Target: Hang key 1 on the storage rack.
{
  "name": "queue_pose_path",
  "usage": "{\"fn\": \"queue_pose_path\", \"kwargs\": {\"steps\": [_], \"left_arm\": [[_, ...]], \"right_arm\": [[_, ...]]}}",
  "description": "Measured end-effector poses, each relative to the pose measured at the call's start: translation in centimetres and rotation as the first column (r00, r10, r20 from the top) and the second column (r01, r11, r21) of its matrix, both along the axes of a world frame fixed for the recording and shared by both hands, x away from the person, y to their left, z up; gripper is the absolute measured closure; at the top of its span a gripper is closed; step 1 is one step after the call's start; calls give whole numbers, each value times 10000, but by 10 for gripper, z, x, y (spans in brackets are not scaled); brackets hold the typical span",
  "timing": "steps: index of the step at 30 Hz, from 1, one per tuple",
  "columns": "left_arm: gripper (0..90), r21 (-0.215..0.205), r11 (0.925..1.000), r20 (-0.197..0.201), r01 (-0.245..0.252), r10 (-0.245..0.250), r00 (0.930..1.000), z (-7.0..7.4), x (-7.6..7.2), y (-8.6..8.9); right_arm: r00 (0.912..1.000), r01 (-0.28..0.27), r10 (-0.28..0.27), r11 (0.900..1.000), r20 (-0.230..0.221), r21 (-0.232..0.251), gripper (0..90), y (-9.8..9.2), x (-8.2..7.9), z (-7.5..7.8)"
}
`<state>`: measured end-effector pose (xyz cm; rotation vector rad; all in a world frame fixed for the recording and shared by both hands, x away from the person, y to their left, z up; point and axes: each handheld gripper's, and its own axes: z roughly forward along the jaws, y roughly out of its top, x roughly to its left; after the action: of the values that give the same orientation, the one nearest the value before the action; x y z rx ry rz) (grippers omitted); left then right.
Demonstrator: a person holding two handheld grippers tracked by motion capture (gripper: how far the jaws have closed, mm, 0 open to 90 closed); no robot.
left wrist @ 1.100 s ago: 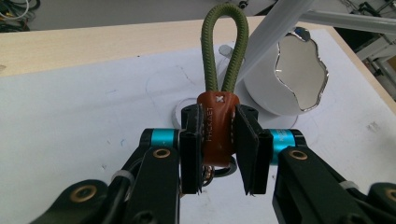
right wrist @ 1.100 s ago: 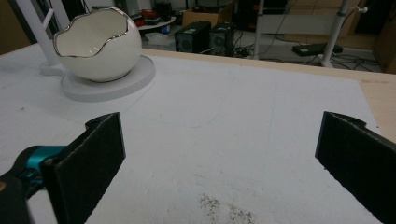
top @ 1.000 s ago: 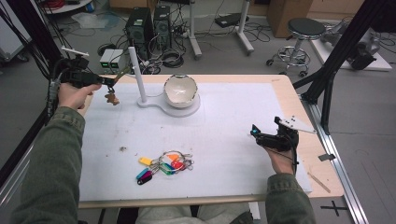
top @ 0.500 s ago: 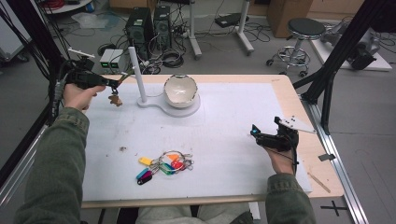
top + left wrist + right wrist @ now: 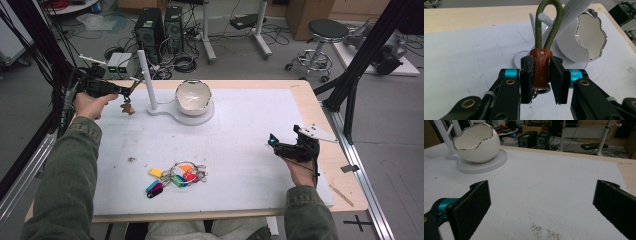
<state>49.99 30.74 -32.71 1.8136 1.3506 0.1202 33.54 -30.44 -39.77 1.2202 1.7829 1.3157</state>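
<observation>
Keychain with brown leather tab (image 5: 539,68) and green cord loop (image 5: 549,22) pinched in left gripper (image 5: 541,82) jaws, loop at peg (image 5: 545,18) of white stand (image 5: 145,80) by egg-shaped bowl (image 5: 193,95), right gripper (image 5: 541,202) jaws wide apart, holding nothing, over white mat (image 5: 240,130), key bunch (image 5: 176,176) near front edge

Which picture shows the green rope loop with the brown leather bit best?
The left gripper view: the green rope loop fills its middle, hooked over the stand's white peg, its brown leather tab squeezed in the left tongs. In the high view it is a tiny shape beside the white stand.
</observation>
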Motion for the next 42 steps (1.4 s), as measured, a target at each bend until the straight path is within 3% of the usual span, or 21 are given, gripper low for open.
{"fn": "queue_pose_path", "kwargs": {"steps": [13,18,21,27,31,38,40,42], "left_arm": [[684,497,9987,254,59,-72,9997,2,-3,-8],[562,402,9992,469,-67,48,9989,4,-5,-9],[499,224,9997,557,57,-69,9984,6,-7,-11],[387,280,9990,880,356,-379,9954,12,-13,-14],[297,822,9963,1126,258,-350,9930,17,-20,-18],[169,642,9979,1275,-2,-80,9918,20,-28,-19],[82,719,9973,1240,-125,35,9923,18,-30,-19],[52,931,9953,1251,-275,157,9920,16,-32,-20]], "right_arm": [[10000,-26,26,10000,8,28,6,0,0,0],[10000,-34,34,10000,6,25,6,0,0,0],[10000,-24,24,10000,14,15,6,0,0,0],[10000,-59,59,10000,36,7,6,0,-1,0],[10000,-49,49,10000,30,12,6,0,-1,0],[10000,-40,40,10000,28,11,6,1,-1,1],[10000,-43,43,10000,-3,37,6,1,-1,1],[10000,-54,54,10000,17,53,6,1,-1,1]]}}
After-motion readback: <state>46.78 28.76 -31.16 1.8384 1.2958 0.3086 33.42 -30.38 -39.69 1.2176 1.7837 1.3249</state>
